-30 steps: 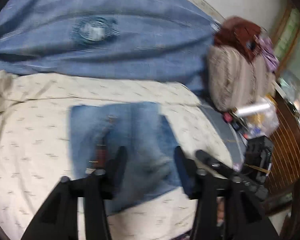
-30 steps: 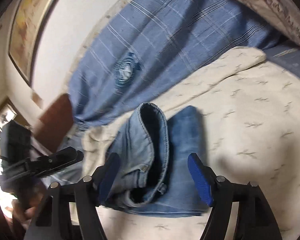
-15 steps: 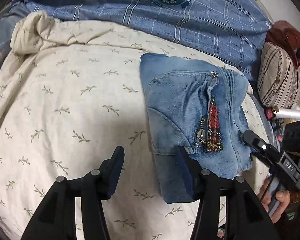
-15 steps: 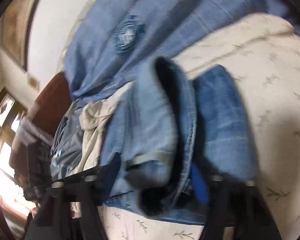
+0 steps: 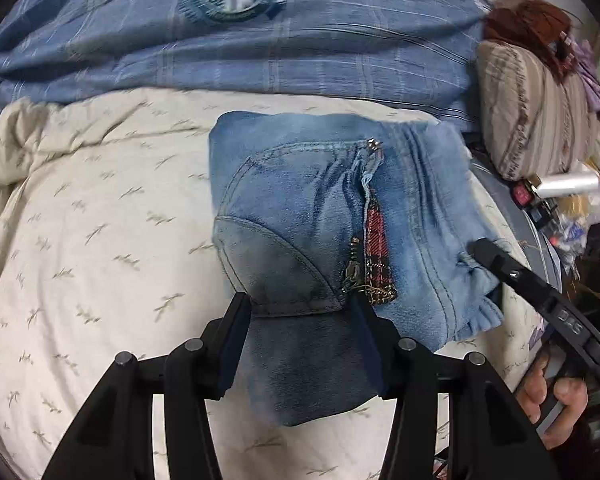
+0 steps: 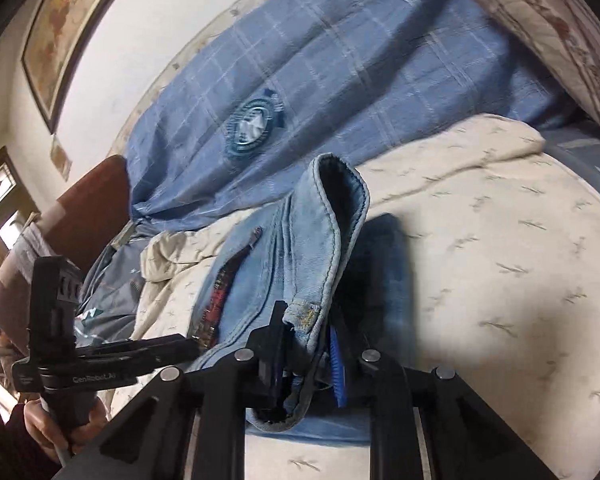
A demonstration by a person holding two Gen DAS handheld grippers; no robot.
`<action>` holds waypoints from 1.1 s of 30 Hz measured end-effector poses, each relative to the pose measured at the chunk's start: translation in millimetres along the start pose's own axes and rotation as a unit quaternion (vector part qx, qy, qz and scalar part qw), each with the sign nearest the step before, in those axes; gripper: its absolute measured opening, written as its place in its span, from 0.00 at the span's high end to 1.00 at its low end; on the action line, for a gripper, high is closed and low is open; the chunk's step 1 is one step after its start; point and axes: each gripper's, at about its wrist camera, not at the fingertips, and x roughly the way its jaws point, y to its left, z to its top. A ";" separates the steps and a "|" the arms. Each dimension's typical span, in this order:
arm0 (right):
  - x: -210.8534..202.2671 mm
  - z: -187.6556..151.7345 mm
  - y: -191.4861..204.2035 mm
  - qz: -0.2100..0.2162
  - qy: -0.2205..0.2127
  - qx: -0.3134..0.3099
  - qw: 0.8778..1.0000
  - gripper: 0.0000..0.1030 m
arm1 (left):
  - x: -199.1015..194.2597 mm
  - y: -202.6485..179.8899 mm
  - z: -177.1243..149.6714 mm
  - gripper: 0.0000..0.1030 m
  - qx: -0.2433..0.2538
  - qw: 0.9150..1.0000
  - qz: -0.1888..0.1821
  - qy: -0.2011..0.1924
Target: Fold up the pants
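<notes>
The jeans (image 5: 328, 248) sit folded into a compact bundle in the middle of the bed, on the cream leaf-print sheet (image 5: 100, 248), plaid pocket trim facing up. Your right tongs (image 6: 304, 356) have just been closing and now they're clamped on the waistband edge (image 6: 332, 216), which stands lifted off the bundle like a flap. Your left tongs (image 5: 300, 340) are apart, straddling the near end of the bundle, pads not visibly squeezing the denim. So you're mid-fold, I'd say, with the last flap in hand. Next move, as I read it: carry that raised edge over and lay it flat across the bundle, while the left tongs pin or pinch the near end so the stack doesn't slide. Watch the thick waistband, it may spring back open. Beyond the jeans lies the blue checked blanket (image 5: 300, 52), and a striped pillow (image 5: 536, 112) off to the side.
</notes>
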 end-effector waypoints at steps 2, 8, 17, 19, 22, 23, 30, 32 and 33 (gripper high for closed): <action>5.7 -0.3 -13.5 -0.031 0.024 0.005 0.999 0.81 | 3.5 -6.2 -0.7 0.46 0.016 1.000 0.007 -0.001; 7.8 -2.0 -27.9 -0.055 0.051 0.031 0.997 0.61 | 1.7 4.5 9.4 0.40 0.003 1.000 -0.002 0.029; -44.3 31.4 -0.7 -0.029 -0.098 -0.001 0.995 0.45 | -35.0 5.8 63.0 0.29 0.028 0.998 0.042 -0.045; -24.6 44.7 21.8 -0.016 -0.071 -0.029 0.997 0.48 | -22.5 6.3 74.8 0.29 0.022 0.997 0.057 -0.041; 8.0 59.7 45.6 0.005 -0.030 -0.041 0.999 0.60 | -1.7 8.3 86.3 0.29 0.009 0.997 0.076 -0.028; 22.5 64.7 52.5 0.015 -0.015 -0.041 0.999 0.62 | 5.7 10.1 89.9 0.29 0.001 0.997 0.078 -0.022; 97.5 47.7 11.8 -0.006 0.089 0.057 0.994 0.71 | 64.8 12.4 80.7 0.30 -0.007 0.997 0.069 0.024; 103.1 37.7 -13.9 -0.001 0.100 0.092 0.991 0.80 | 73.1 8.5 77.4 0.28 0.005 0.997 0.080 0.018; 104.6 36.4 -21.6 0.011 0.101 0.104 0.989 0.84 | 75.4 6.4 76.8 0.27 0.011 0.996 0.089 0.015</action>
